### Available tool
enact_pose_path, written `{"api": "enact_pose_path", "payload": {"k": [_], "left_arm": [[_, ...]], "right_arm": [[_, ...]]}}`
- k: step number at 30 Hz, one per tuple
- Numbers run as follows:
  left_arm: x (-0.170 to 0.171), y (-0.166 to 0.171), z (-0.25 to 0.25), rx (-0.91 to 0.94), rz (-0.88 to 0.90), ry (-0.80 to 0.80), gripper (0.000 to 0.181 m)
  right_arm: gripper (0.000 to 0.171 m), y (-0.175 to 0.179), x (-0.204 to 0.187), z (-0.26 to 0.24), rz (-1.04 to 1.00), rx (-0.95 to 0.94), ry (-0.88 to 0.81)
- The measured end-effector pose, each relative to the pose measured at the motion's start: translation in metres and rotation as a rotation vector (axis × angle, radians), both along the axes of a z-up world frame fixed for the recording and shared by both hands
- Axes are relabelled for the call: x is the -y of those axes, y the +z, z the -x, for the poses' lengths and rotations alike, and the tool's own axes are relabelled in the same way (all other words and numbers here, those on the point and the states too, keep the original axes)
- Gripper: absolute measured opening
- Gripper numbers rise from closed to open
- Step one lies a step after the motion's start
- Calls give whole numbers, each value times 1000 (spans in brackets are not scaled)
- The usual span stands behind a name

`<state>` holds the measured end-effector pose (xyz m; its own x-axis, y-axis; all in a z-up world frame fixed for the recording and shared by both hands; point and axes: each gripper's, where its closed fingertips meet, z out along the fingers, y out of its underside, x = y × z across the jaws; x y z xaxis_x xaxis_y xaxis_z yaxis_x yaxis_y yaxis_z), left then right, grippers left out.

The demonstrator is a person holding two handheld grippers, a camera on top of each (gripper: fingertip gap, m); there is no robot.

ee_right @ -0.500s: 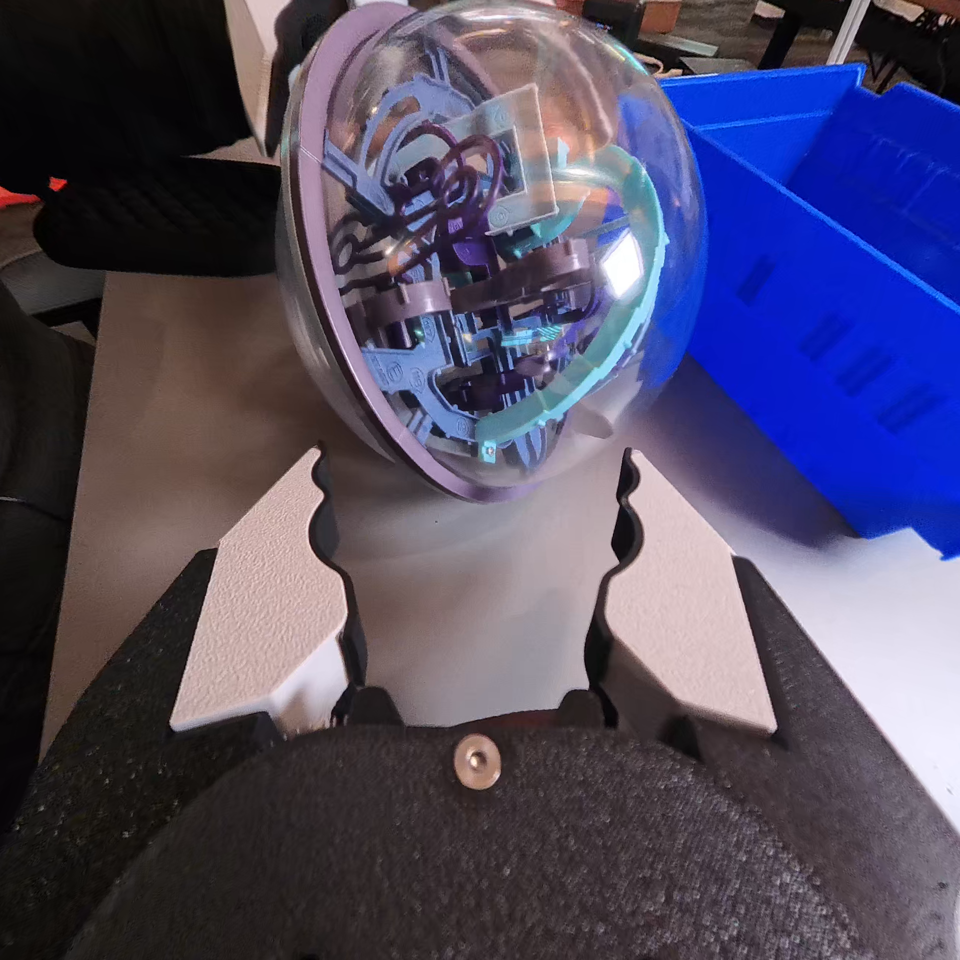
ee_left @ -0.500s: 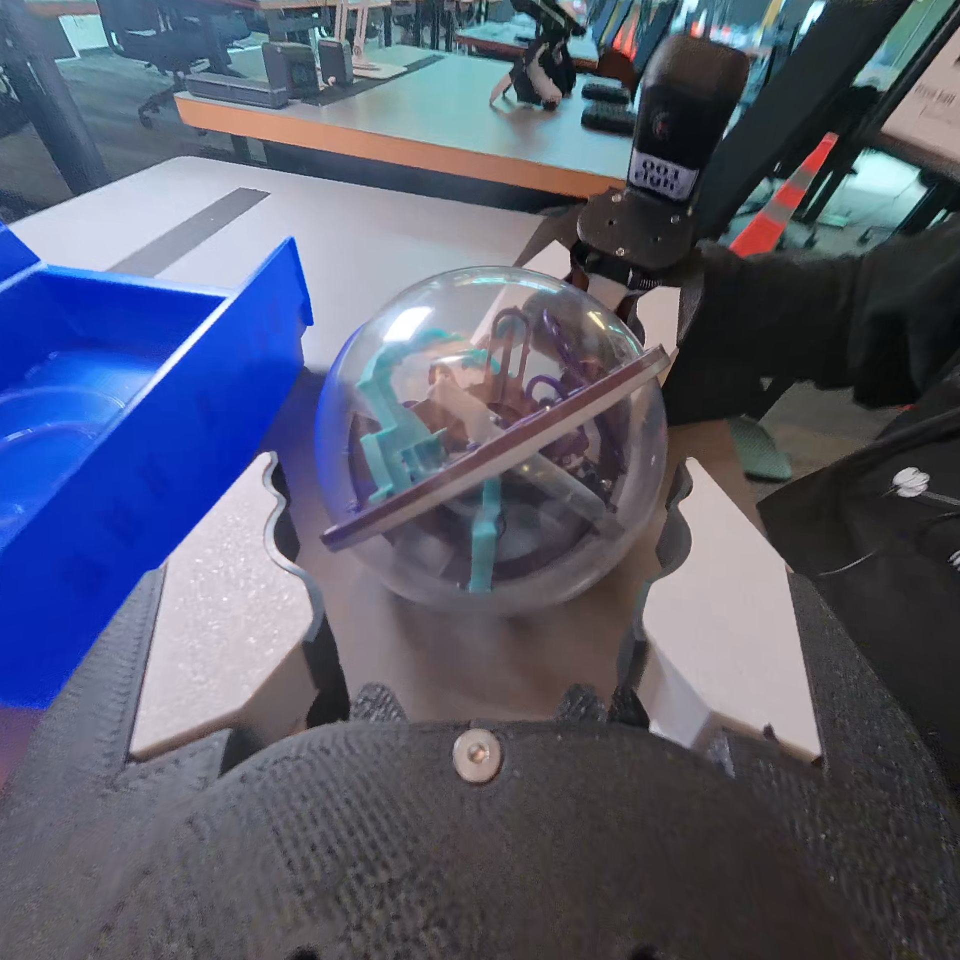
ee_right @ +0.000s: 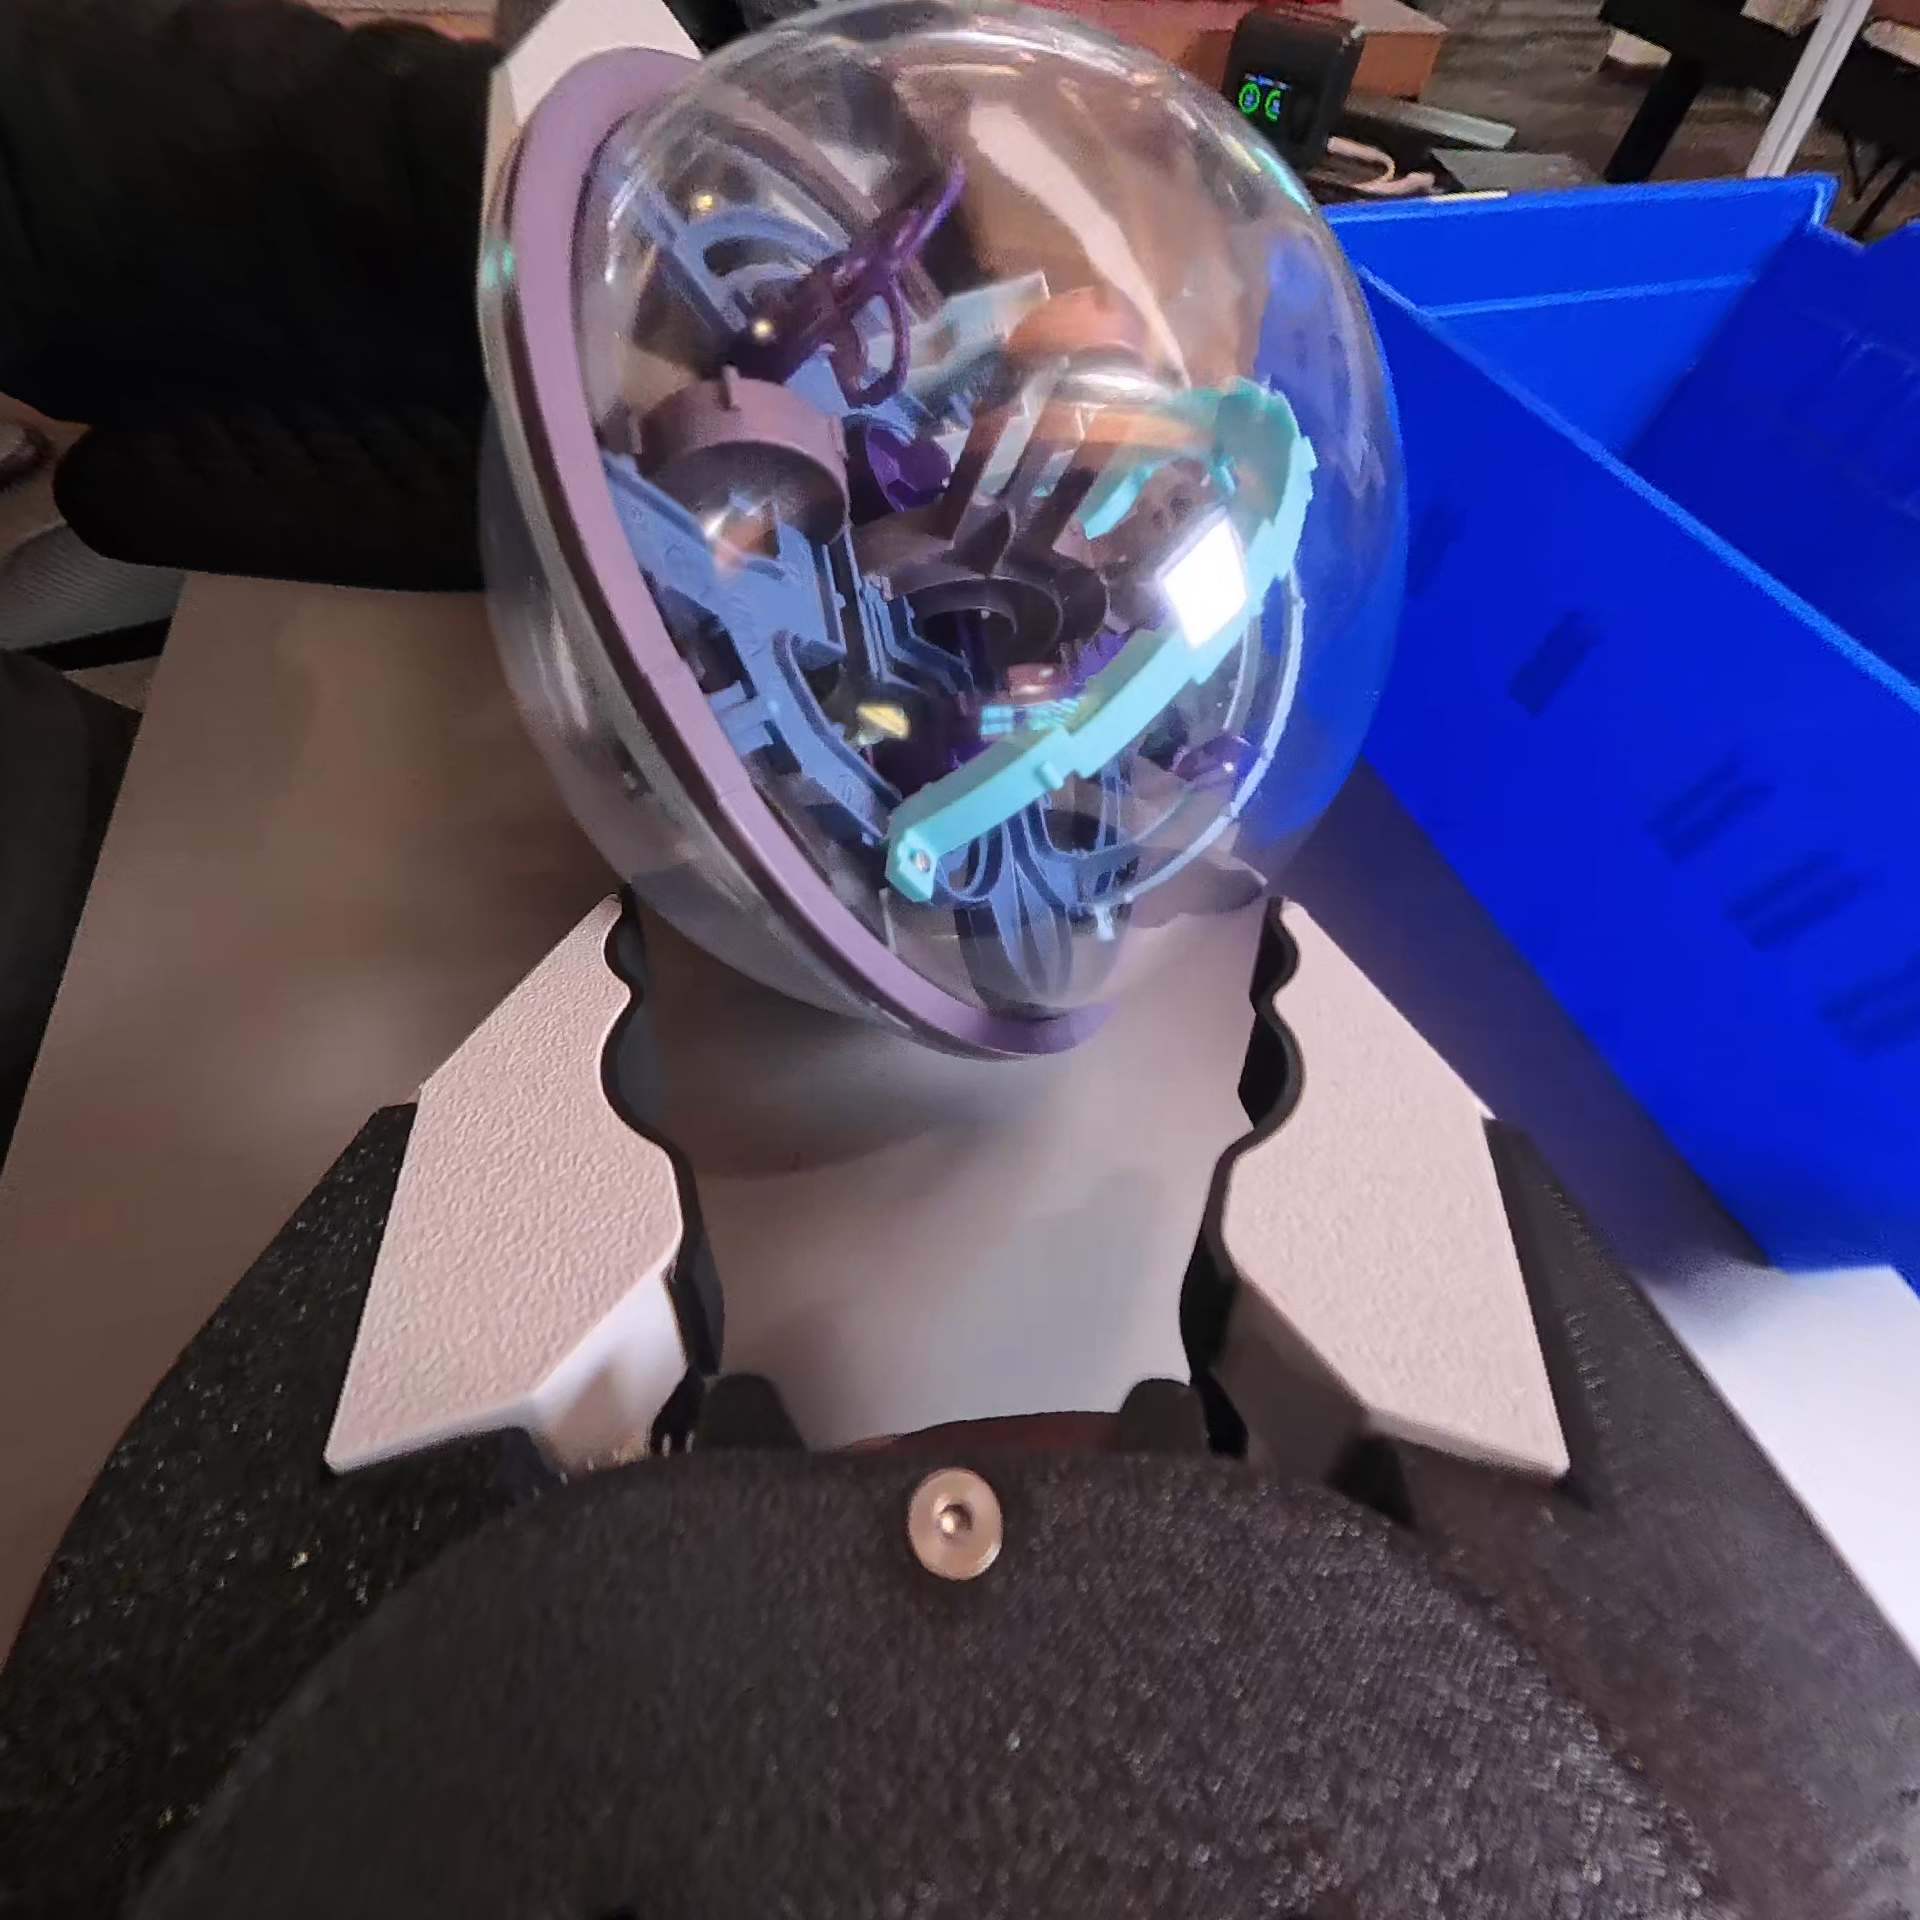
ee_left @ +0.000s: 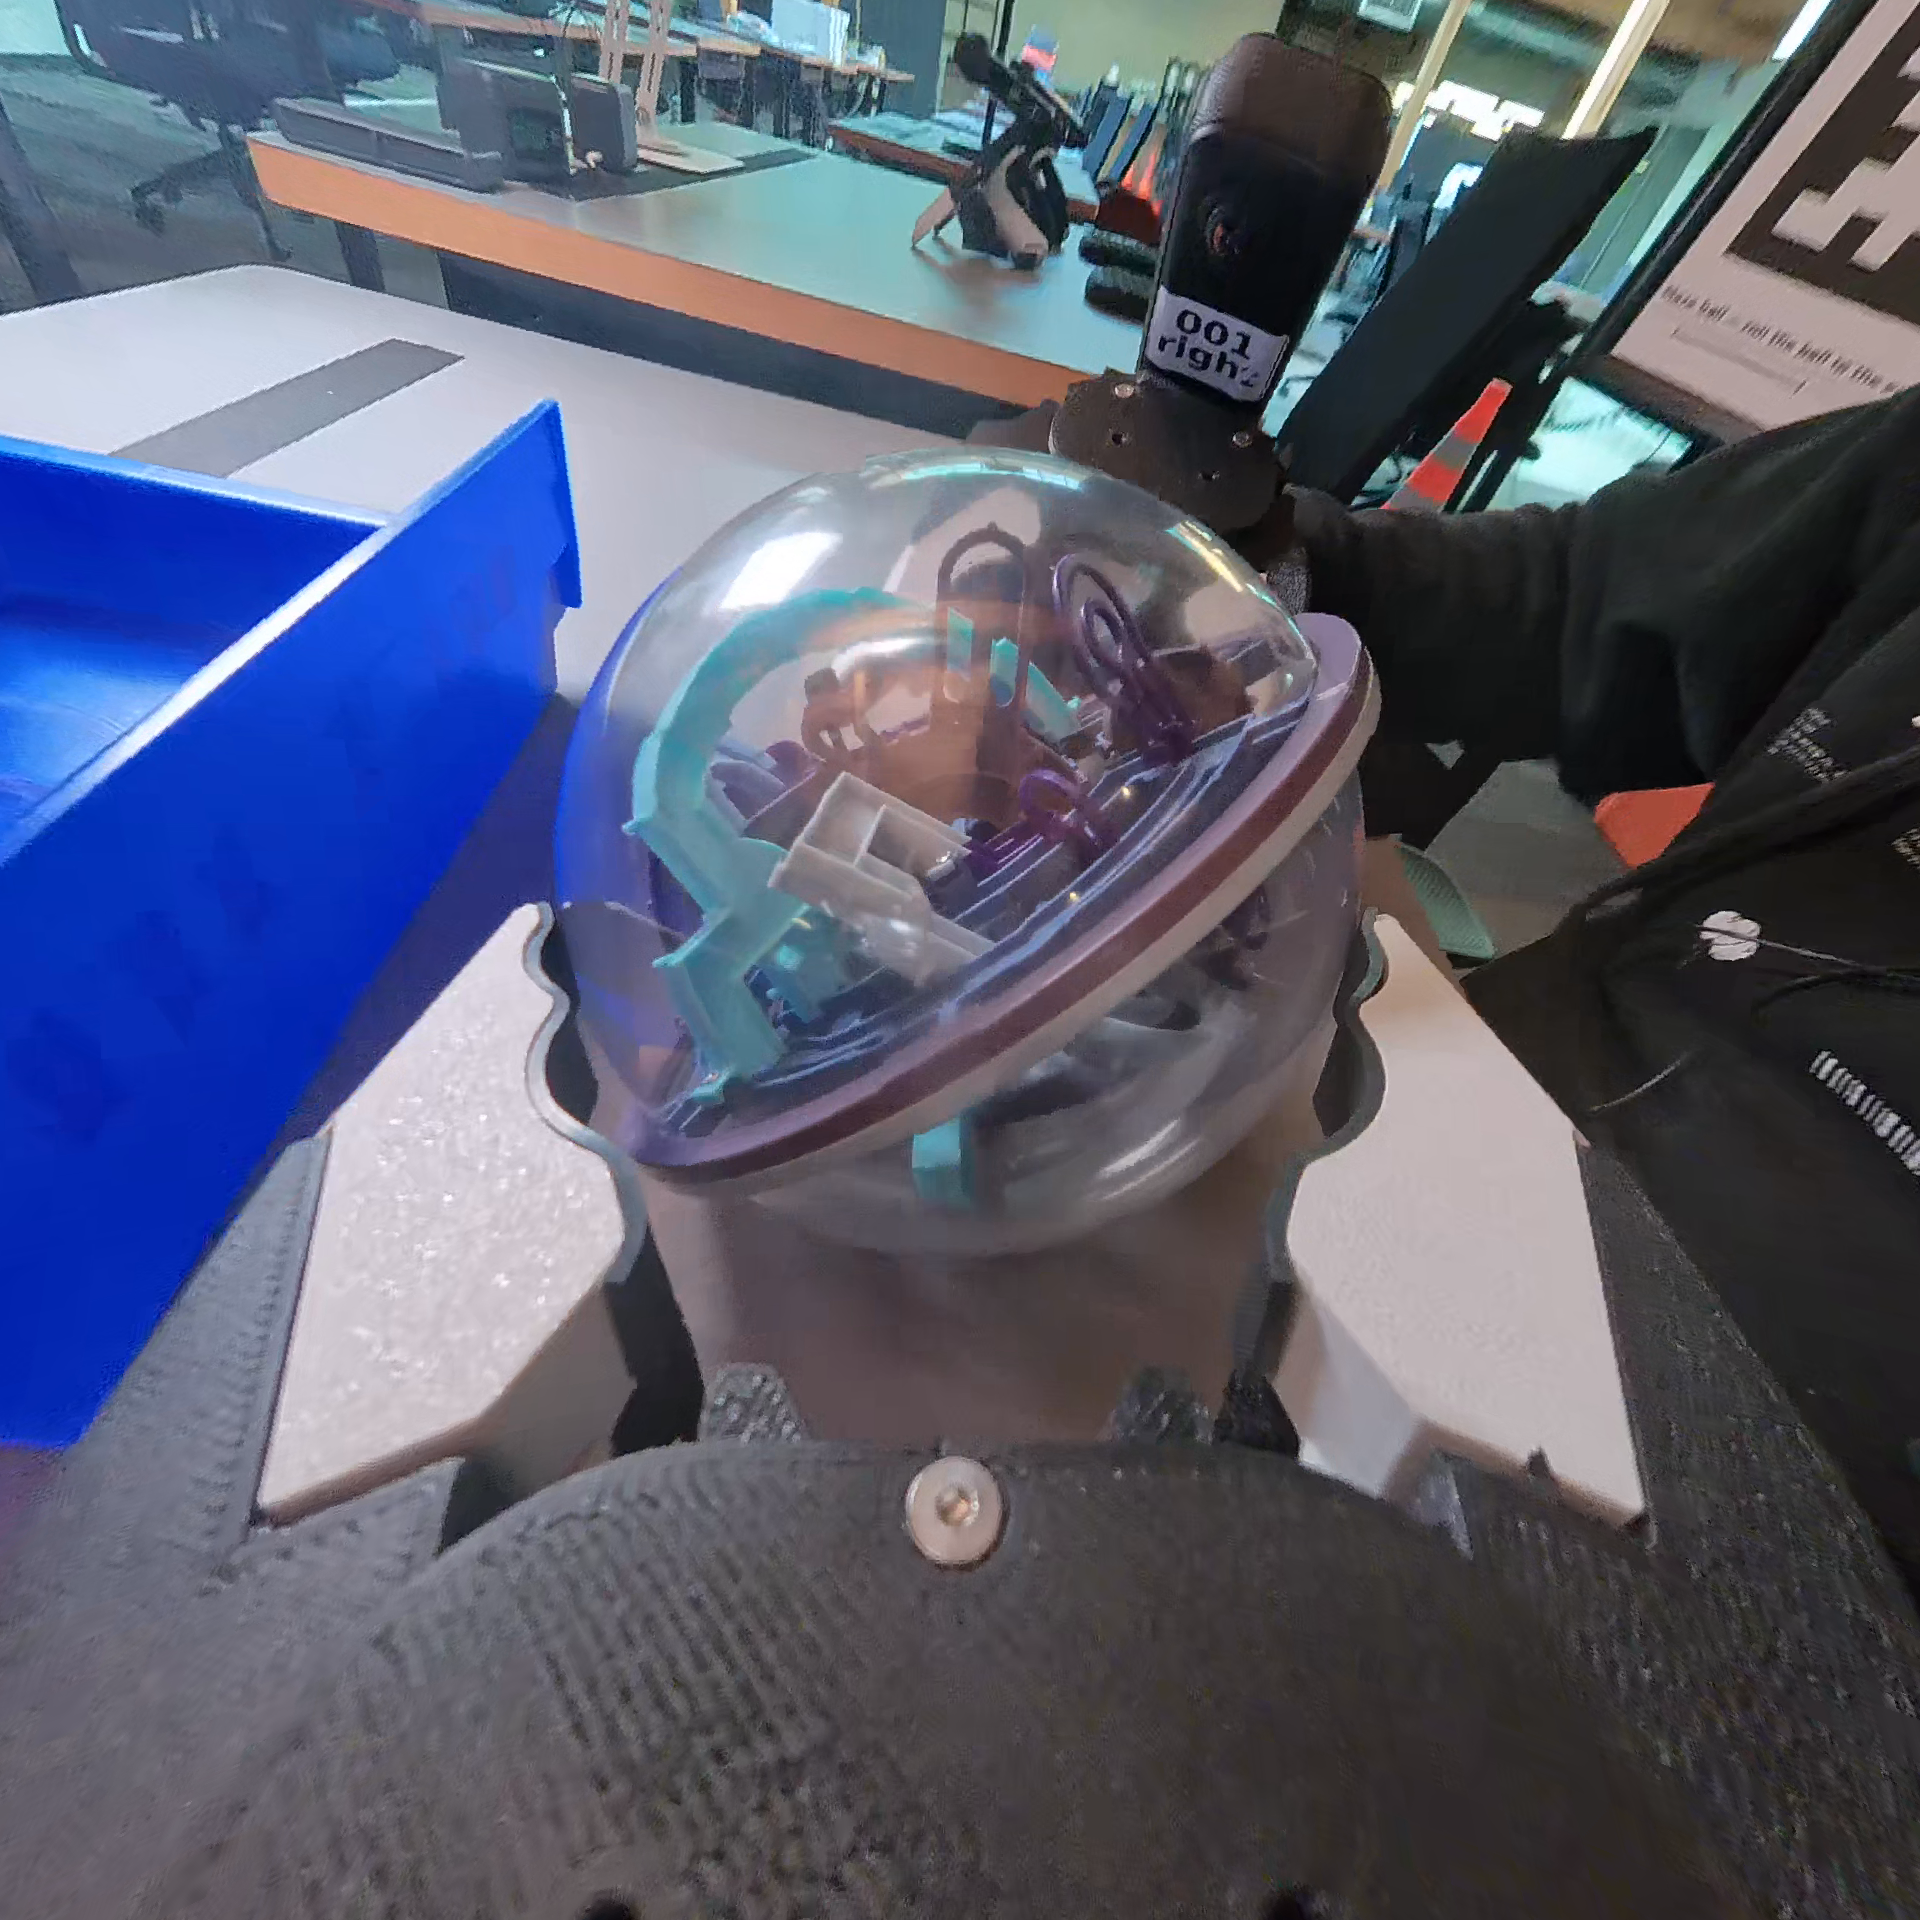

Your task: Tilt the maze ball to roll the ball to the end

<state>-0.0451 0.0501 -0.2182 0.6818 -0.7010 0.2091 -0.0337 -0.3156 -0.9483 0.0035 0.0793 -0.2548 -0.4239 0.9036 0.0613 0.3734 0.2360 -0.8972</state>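
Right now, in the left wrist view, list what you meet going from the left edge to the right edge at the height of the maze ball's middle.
blue bin → maze ball → person's black sleeve

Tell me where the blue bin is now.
In the left wrist view the blue bin sits on the table at the left, close beside the maze ball; the right wrist view shows it on the right.
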Motion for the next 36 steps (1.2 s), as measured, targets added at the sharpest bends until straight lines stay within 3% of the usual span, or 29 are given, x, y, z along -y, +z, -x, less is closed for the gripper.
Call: {"api": "enact_pose_path", "payload": {"k": [6, 15, 36], "left_arm": [[4, -4, 13, 66, 37, -8, 141], [9, 8, 23, -74, -57, 109, 139], [-12, 20, 3, -86, -77, 153, 139]], "right_arm": [[113, 5, 3, 12, 8, -8, 32], [108, 11, 7, 22, 133, 6, 58], [110, -14, 2, 13, 194, 103, 92]]}}
